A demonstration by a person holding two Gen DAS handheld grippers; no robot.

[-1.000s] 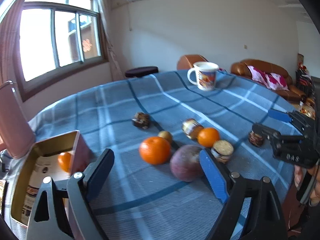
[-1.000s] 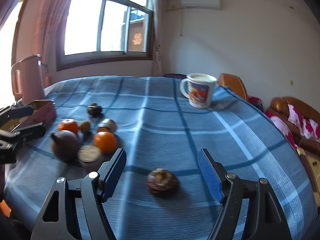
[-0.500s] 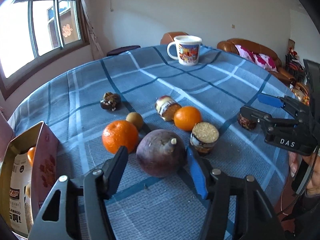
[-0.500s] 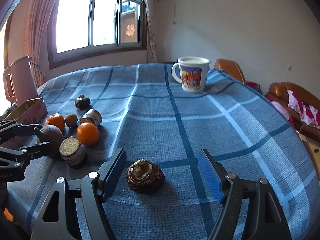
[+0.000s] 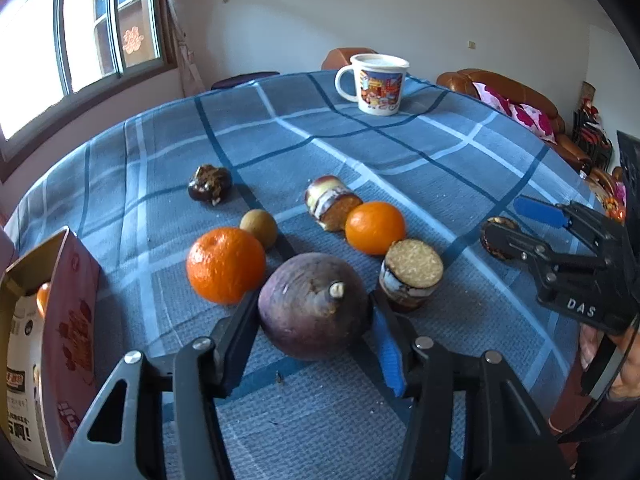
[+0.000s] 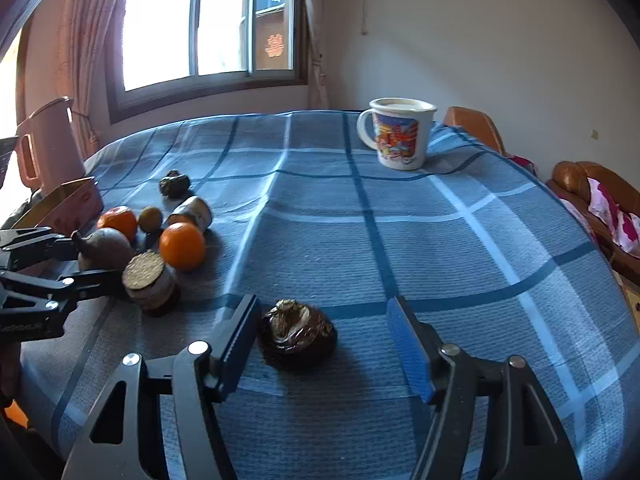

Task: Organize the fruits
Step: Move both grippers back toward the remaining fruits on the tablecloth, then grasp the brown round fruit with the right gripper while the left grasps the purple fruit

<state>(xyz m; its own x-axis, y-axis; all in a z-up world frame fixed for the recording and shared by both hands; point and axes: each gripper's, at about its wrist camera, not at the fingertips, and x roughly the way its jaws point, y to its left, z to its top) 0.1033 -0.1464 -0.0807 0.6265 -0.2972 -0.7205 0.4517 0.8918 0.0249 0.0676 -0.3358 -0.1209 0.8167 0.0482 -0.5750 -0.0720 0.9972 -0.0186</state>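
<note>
Round counter (image 5: 400, 152) draped in blue plaid cloth; window (image 6: 200, 24), brown leather sofa (image 5: 516, 92) behind. Left claw (image 5: 316, 320) closed against large purple round fruit (image 5: 312, 304). Right claw (image 6: 320, 332) spread wide around dark brown wrinkled fruit (image 6: 298, 332).

your left gripper (image 5: 312, 320) sits low in the centre of its frame, both fingers pressed against the purple fruit (image 5: 314, 306). your right gripper (image 6: 320, 336) fills the bottom of its view, fingers spread wide, touching nothing.
</note>
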